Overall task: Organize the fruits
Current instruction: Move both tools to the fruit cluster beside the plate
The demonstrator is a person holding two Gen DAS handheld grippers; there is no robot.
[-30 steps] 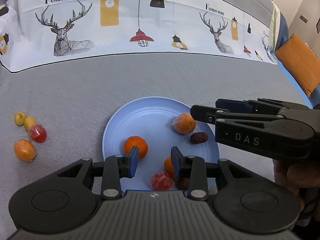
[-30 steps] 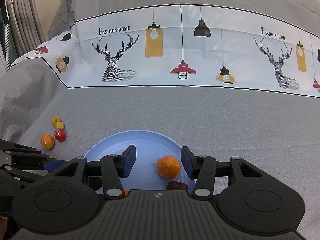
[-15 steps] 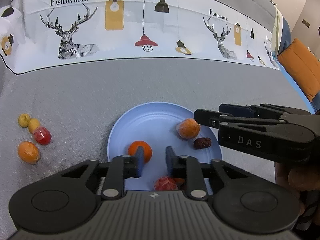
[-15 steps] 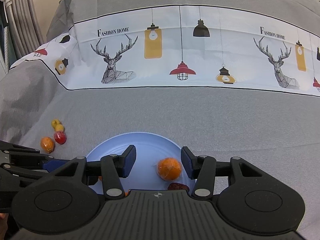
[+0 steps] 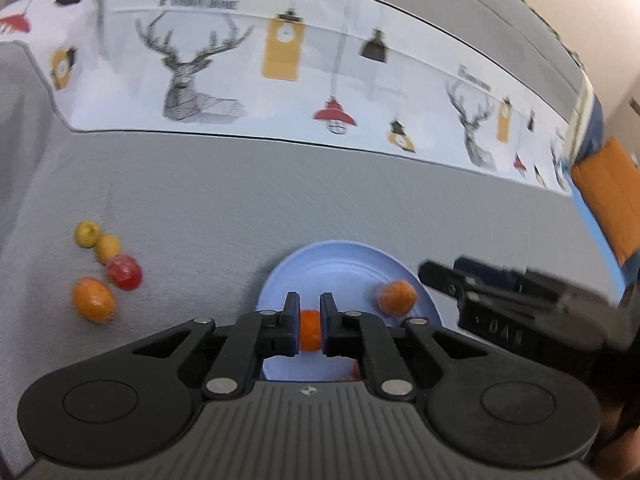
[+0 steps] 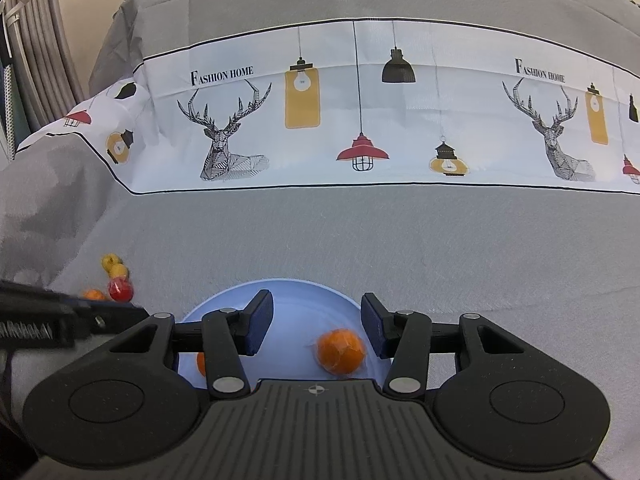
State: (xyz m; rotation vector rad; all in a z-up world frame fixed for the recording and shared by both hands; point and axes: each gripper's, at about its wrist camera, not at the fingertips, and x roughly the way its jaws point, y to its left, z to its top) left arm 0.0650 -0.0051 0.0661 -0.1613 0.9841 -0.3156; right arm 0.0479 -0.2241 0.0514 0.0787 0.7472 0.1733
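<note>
A blue plate (image 5: 344, 264) (image 6: 296, 292) lies on the grey cloth. On it are a wrapped orange fruit (image 5: 396, 296) (image 6: 340, 350) and a plain orange fruit (image 5: 310, 330). My left gripper (image 5: 310, 308) hangs above the plate's near side, shut and empty; the plain orange shows through its narrow gap, on the plate behind. My right gripper (image 6: 316, 312) hovers over the plate with its jaws closing. The wrapped orange lies below and between them, nearer the right finger, and neither pad touches it. Left of the plate lie two yellow fruits (image 5: 86, 233), a red one (image 5: 124, 271) and an orange one (image 5: 94, 299).
A white printed band with deer and lamps (image 6: 360, 112) crosses the cloth behind the plate. An orange cushion (image 5: 612, 200) sits at the far right edge. Grey curtains and a white rack (image 6: 32, 40) stand at the far left.
My left gripper's jaws have come together with nothing in them, and it has lifted and pulled back, so the plate looks smaller. My right gripper stays in place, its jaws slightly narrower.
</note>
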